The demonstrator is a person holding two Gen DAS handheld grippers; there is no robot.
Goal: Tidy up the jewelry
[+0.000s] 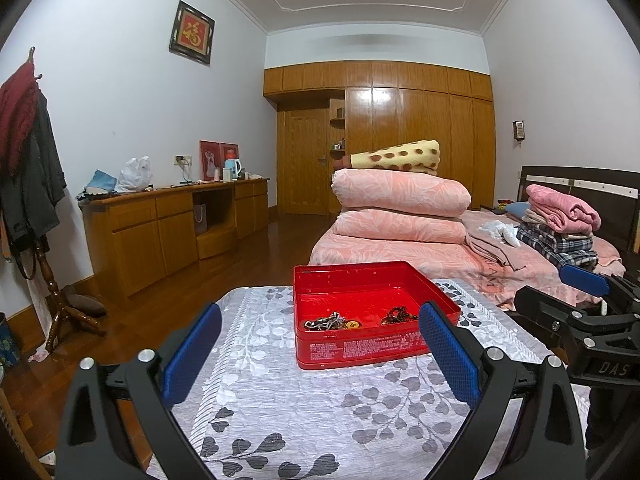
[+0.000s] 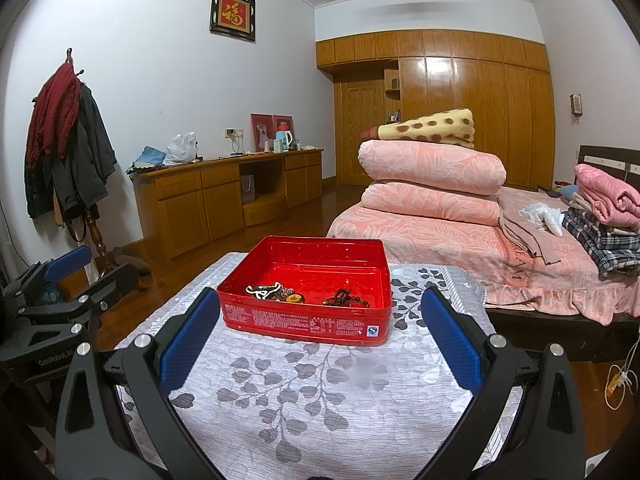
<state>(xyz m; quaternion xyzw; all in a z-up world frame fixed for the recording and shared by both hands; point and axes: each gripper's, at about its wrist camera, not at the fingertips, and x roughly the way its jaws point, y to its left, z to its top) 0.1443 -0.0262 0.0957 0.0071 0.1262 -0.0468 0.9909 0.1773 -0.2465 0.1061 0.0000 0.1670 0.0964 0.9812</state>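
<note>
Jewelry (image 2: pixel 298 295) lies heaped in my red tin (image 2: pixel 308 322) on the leaf-patterned cloth (image 2: pixel 320 400), at twelve o'clock from both grippers. My left gripper (image 1: pixel 320 354) and right gripper (image 2: pixel 320 340) hang spread wide, empty, short of the tin.

I see a red tin (image 2: pixel 308 320) sitting open and lidless on the counter (image 2: pixel 320 400), flat, printed text along its near wall. Inside, against the near wall, lie three pieces: at left a black-and-white tangle (image 2: pixel 264 291), in the middle a small gold round piece (image 2: pixel 295 298) touching it, and at right a dark beaded string (image 2: pixel 344 298), apart from the others. The tin's far half is bare.
</note>
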